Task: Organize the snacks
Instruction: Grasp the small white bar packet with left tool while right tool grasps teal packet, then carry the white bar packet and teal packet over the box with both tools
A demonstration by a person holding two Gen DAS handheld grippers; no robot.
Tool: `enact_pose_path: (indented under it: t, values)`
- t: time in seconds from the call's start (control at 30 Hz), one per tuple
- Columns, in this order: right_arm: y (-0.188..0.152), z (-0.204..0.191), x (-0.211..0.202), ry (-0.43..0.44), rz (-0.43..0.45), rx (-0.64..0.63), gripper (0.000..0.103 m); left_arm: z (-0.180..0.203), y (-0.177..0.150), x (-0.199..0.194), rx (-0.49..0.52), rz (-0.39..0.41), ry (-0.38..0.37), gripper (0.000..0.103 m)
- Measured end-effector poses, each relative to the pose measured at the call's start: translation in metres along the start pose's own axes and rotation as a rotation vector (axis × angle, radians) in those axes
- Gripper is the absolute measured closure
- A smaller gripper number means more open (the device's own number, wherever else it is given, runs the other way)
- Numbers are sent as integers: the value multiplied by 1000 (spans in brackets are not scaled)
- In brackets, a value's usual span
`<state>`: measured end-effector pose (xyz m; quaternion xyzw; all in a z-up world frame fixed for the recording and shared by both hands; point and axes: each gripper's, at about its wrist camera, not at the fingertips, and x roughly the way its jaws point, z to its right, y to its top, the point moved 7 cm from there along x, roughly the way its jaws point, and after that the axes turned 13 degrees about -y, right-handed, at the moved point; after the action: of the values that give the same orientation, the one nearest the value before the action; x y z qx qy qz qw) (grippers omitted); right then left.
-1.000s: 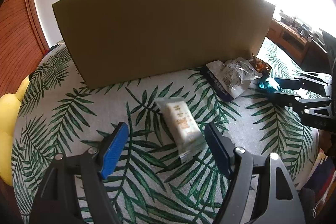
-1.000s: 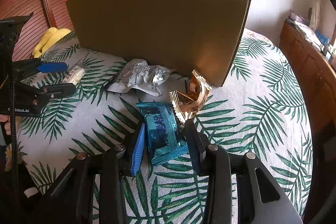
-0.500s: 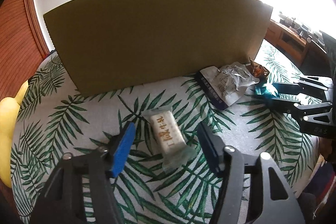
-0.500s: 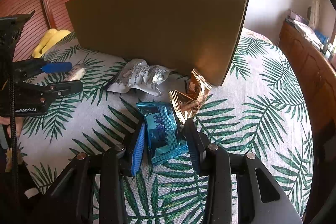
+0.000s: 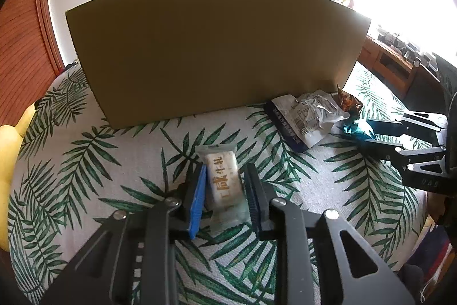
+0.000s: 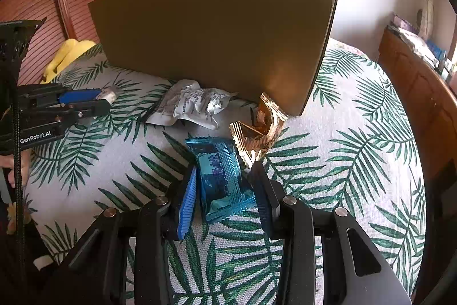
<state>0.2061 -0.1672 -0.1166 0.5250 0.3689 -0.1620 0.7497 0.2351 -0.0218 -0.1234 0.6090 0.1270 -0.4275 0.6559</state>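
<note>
Your left gripper (image 5: 225, 189) pinches a white nougat packet (image 5: 223, 183) (lengthwise between its fingers) on the palm-print cloth (image 5: 85, 162). Your right gripper (image 6: 225, 190) brackets a blue snack packet (image 6: 220, 176); contact is unclear.

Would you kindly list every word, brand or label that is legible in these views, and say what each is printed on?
"GenRobot.AI": white lettering on the left tool's black body, seen from the right wrist.
"咸牛轧": gold characters on the white snack packet between the left tool's fingers.
"UAS", partly cut off: faint letters on the right tool's body.
Crumpled white wrapper: print too small.
Blue snack packet: print blurred.
</note>
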Motion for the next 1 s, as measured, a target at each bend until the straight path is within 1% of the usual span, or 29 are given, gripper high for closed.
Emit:
enact_pose_path:
  t: [0.03,0.07,0.3,0.6,0.73,1.0]
  values:
    - [0,-1,0,4,2,-3,69,0,0,0,1,0,0,78]
    - [0,-2,-1,11,4,-9,73,0,0,-1,5,1,0,78]
    - [-3,2,-8,25,14,21,79,1,0,-1,12,2,2,81]
    - [-9,14,-34,37,61,87,79,6,1,-2,11,3,0,83]
    - [-11,18,-47,20,92,123,79,6,1,-2,12,1,1,83]
    - [-16,19,-69,15,131,143,79,7,3,-7,14,17,-4,83]
